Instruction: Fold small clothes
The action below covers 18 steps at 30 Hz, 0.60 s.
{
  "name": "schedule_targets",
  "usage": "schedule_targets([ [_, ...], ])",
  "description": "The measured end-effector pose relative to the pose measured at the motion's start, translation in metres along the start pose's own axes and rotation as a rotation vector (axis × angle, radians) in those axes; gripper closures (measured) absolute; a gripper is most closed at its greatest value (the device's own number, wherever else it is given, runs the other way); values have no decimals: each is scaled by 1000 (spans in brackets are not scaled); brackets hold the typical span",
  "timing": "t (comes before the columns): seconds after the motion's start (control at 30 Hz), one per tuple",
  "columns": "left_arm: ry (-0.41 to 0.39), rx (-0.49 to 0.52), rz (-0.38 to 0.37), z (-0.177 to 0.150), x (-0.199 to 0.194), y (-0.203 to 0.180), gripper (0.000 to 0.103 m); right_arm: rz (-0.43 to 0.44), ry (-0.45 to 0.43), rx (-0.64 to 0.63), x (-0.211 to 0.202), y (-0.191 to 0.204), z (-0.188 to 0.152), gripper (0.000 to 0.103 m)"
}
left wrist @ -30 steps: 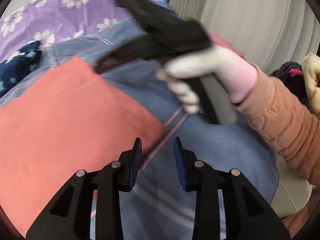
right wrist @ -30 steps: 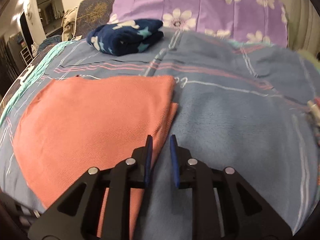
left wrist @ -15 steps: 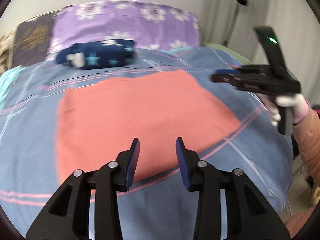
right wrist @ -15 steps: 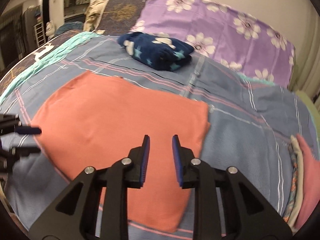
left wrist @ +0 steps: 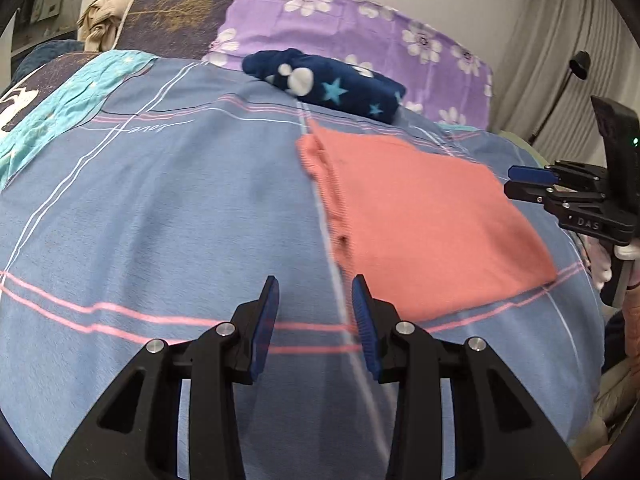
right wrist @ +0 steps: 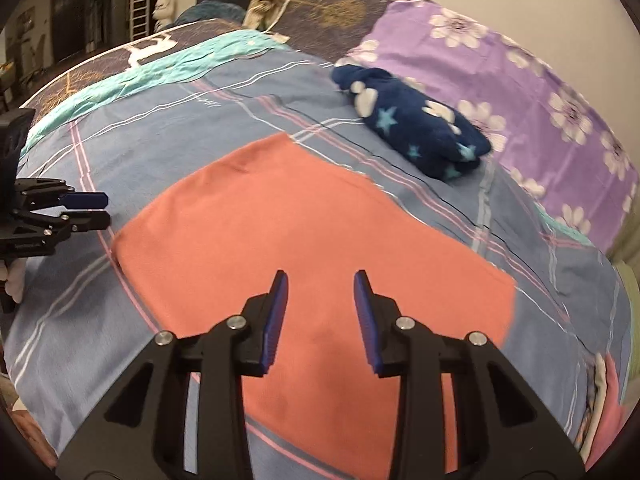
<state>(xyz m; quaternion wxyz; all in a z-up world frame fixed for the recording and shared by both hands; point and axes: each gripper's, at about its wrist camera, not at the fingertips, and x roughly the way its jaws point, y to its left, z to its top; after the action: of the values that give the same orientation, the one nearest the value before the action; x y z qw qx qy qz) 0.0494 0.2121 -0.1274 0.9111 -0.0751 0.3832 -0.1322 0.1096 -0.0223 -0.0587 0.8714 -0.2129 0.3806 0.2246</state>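
Note:
A salmon-pink garment (right wrist: 304, 224) lies flat on the blue plaid bed cover (right wrist: 160, 136). It also shows in the left wrist view (left wrist: 420, 216), right of centre. My left gripper (left wrist: 315, 308) is open and empty, above the cover just left of the garment's near edge. It also shows at the left edge of the right wrist view (right wrist: 90, 210). My right gripper (right wrist: 320, 308) is open and empty, above the garment's near part. It also shows at the right edge of the left wrist view (left wrist: 524, 182).
A folded navy garment with stars (right wrist: 416, 128) lies at the far side, also in the left wrist view (left wrist: 324, 80). Purple flowered pillows (right wrist: 520, 92) line the head. More folded clothes (right wrist: 604, 392) lie at the right edge. Curtains (left wrist: 560, 40) hang beyond.
Both grippers drew apart and back from the garment. The left one swung left, so the garment now sits to its right. The right gripper's jaws opened wider.

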Motion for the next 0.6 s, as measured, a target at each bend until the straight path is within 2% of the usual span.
schedule_targets([
  [0.1,0,9,-17,13,10,7,65,35,15,-13,16,12,21,69],
  [0.17,12,18,-73,28,22,13,65,66,23,-2,26,15,34,69],
  [0.27,50,17,-195,38,41,19,65,100,33,27,43,17,57,69],
  [0.33,97,-3,-282,38,57,22,65,112,39,35,51,20,67,69],
  [0.5,117,11,-372,28,56,17,65,132,72,38,78,26,96,68],
  [0.6,131,26,-392,22,55,12,64,156,111,69,100,28,113,67],
])
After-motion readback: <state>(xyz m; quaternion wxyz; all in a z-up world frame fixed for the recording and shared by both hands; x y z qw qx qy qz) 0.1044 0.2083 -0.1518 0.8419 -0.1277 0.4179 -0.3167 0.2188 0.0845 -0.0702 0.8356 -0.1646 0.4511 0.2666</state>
